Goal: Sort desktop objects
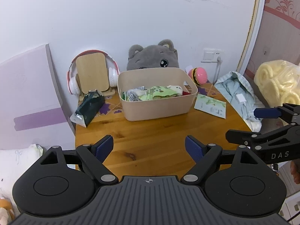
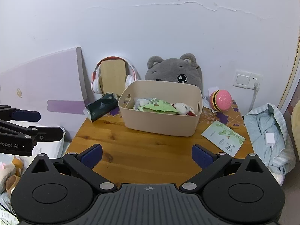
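2 grippers hang over the near edge of the round wooden worktop [image 1: 150, 131], both with jaws spread wide and holding nothing. The left gripper [image 1: 149, 148] points toward 12 o'clock at the beige plastic storage bin [image 1: 159, 105], and the right gripper [image 2: 147, 156] faces the same way from just beside it, probably so that each can reach a loose item on its own side.

That bin sits at the middle of the worktop and already holds a green printed snack packet [image 2: 159, 107], a small white plush toy [image 2: 181, 107] and some clear wrappers, so part of the sorting looks done. Outside the bin, 3 things lie within reach: a dark green foil pouch [image 1: 89, 107] at 10 o'clock, leaning near the wooden stand; a flat pale sheet-mask sachet with a leaf print [image 2: 223, 137] at 2 o'clock from the right gripper, lying flat, so it may be hard to pinch; and a pink burger-shaped toy [image 2: 221, 100] at 1 o'clock by the wall.

Pink-and-white headphones [image 1: 75, 75] hang on the wooden stand [image 1: 92, 75], and a grey plush cat [image 1: 153, 58] leans on the wall behind the bin; these look stored, not stray.

Readable writing: "DAS" on the right gripper's body in the left view and "Robot.AI" on the left gripper's body in the right view. Print on the sachet is too small to read.
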`<state>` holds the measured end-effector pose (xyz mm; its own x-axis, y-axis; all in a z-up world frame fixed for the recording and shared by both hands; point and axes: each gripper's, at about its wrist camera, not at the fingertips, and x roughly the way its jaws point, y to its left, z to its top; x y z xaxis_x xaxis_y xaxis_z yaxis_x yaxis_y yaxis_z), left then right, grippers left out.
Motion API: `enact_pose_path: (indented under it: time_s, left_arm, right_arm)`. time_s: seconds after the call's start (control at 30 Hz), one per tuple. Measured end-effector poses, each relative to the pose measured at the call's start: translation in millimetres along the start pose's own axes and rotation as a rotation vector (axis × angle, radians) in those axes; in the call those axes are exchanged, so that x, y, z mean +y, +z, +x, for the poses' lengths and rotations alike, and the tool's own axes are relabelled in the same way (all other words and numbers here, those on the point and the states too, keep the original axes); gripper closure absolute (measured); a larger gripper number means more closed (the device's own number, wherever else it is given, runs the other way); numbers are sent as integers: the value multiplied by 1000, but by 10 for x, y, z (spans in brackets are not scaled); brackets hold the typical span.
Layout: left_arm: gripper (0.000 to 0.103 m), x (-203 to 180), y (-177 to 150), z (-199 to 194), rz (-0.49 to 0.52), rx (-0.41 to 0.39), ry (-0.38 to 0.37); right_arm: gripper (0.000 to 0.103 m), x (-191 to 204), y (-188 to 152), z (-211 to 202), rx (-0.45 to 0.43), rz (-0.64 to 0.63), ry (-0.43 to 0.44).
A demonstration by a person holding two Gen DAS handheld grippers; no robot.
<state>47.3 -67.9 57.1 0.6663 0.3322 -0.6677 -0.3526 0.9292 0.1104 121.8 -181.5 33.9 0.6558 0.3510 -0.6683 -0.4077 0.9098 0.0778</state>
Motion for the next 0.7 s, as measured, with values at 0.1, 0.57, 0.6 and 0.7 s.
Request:
enact_pose_path:
  time_s: [0.1, 0.57, 0.6, 0.7]
  left_arm:
    - [18, 27, -39, -57, -10, 10, -2]
    - [18, 81, -157, -243, -28, 22, -35]
    - [18, 79, -158, -256, -25, 19, -39]
    - [18, 84, -166, -274, -31, 22, -32]
  right_arm:
    - [0, 74, -21, -53, 10, -7, 7]
    - [0, 344, -98, -256, 19, -44, 6]
    - [0, 354, -100, -261, 21, -44, 6]
    - [0, 363, -92, -257, 28, -37, 17]
